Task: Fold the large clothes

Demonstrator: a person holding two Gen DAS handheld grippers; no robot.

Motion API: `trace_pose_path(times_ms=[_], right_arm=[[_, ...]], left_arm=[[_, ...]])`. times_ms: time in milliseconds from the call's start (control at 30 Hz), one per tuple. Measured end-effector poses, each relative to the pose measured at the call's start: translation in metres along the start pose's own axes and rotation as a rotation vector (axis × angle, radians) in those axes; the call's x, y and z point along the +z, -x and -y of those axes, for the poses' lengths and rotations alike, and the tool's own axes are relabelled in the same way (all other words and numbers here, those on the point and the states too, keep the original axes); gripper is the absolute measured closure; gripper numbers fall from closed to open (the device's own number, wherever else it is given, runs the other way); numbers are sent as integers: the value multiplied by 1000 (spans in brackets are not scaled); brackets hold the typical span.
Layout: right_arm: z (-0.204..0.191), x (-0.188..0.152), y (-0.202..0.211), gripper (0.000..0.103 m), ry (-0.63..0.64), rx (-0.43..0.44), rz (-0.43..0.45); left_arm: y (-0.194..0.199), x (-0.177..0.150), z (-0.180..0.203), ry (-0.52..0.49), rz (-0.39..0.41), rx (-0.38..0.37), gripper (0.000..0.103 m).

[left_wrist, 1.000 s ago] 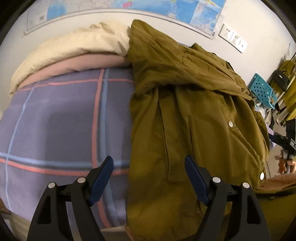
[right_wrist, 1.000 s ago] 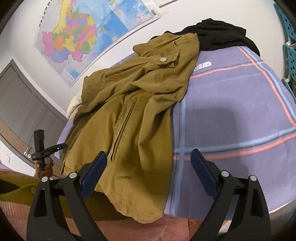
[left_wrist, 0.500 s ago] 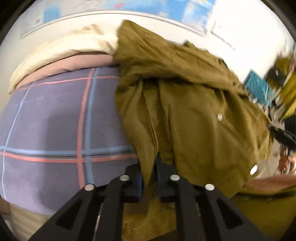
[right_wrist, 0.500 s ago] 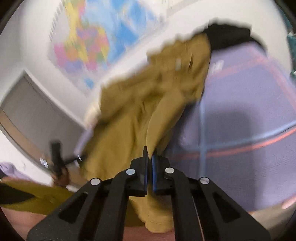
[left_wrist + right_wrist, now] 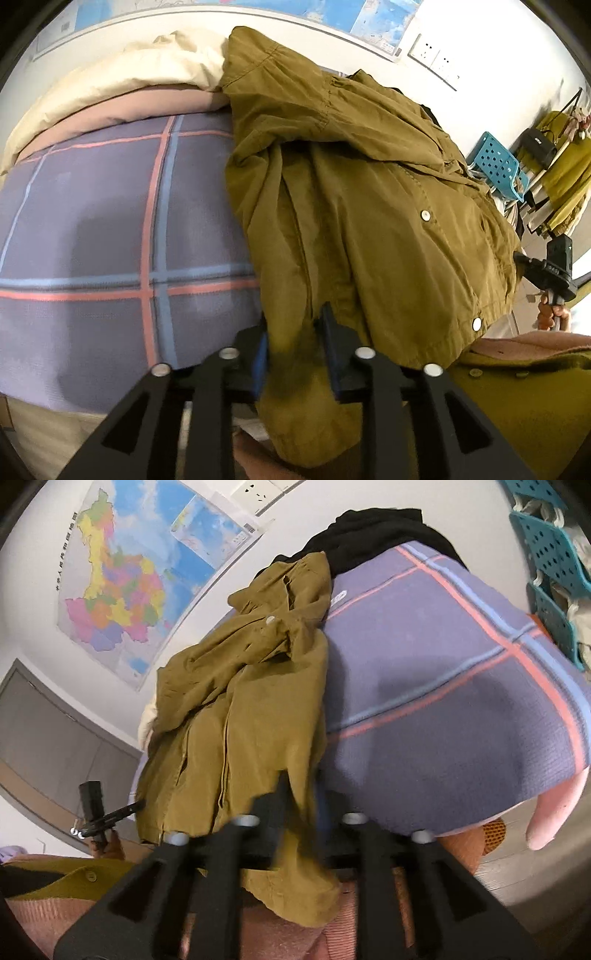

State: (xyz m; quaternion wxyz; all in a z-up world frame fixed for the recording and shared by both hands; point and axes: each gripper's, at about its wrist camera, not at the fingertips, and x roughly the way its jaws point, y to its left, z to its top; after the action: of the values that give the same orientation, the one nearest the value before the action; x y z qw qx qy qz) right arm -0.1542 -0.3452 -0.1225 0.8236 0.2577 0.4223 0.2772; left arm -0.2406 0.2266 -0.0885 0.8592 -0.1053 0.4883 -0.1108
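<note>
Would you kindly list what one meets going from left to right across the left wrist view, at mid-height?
Plaid purple blanket → olive jacket → blue perforated plastic crate → yellow-green clothes hanging at the far right.

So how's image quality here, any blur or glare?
Left wrist view: mostly sharp; the jacket is crisp, the wall at upper right is blown out, and the left claw casts a dark shadow on the hem it grips. Right wrist view: the right claw and the hem there are motion-smeared; the map reads clearly.
</note>
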Motion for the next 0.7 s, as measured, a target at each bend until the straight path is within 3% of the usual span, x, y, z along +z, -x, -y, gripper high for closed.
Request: trace_pose_path(times_ms=[33,167,267,367,433,500,533,567,633,700], right_arm=[[-1,-1,-1,43,11,5,2],[-13,-1,-2,32,80,26,-22],[-17,-5,-5,32,104,49,-28],[-15,-4,-11,43,89,70,-15],[-15,-4,-16,54,77,94,-23],[-14,-8,-18,61,68,109,-32],[-14,-10,-17,61,66,119,-26],[-13,-11,-15,61,62,139,-21],[-9,-14,-15,55,37,181,-21],[-10,-18,-16,41,35,218,-19]], left_arm=[[1,-1,0,-2,-3,-7,73],[5,-10,5,-39,-8,-58,49],[4,-16,14,-79,-2,-46,43],[-1,-17,27,-113,21,-15,39],[-6,-17,35,-137,36,32,44],[-6,-16,34,-130,43,71,69],[-6,-15,33,-115,43,67,73],[-4,-13,29,-89,46,58,85],[-4,-12,25,-75,42,62,90],[-5,-13,28,-96,43,78,84]])
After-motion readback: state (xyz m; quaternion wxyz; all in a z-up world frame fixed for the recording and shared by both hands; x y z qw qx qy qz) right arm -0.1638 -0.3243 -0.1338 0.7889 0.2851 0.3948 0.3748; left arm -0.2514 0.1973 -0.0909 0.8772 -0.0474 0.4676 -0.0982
